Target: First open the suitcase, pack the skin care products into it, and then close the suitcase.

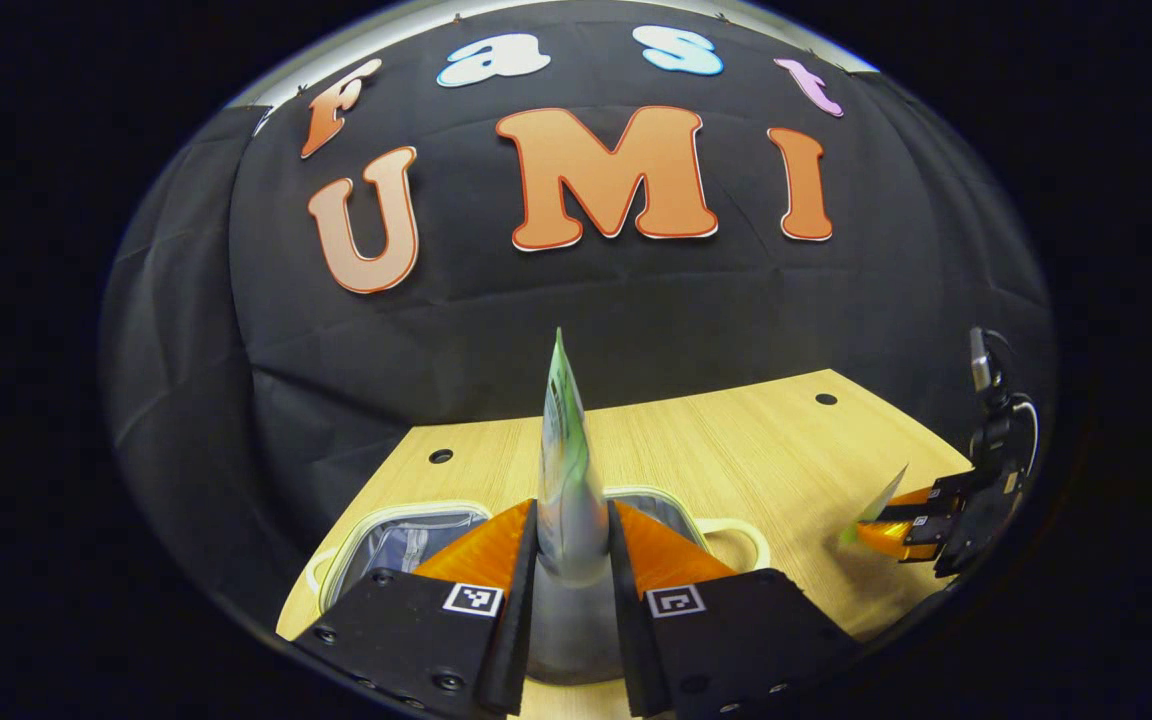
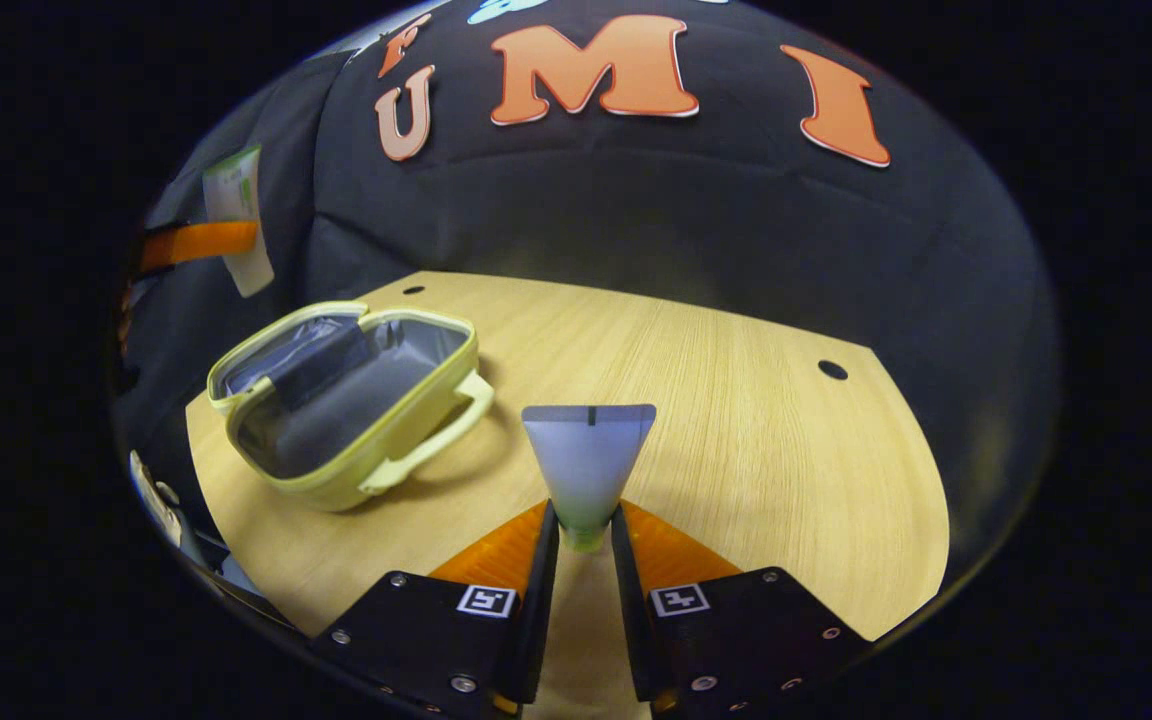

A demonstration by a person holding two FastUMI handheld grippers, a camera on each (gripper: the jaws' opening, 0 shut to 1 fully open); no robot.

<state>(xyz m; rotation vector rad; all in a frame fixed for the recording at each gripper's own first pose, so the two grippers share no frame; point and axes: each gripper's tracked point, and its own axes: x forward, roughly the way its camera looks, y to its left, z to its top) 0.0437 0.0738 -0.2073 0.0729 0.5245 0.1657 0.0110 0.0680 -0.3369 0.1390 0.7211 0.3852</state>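
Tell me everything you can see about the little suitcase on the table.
The suitcase is small, pale yellow-green, and looks like hard plastic. It lies open on the wooden table toward its left side, lid swung back. The lining looks grey and shiny, with a dark band across it. A matching carry handle sticks out on the side toward the table's middle. No product shows inside yet. Neither hand-held gripper touches it.
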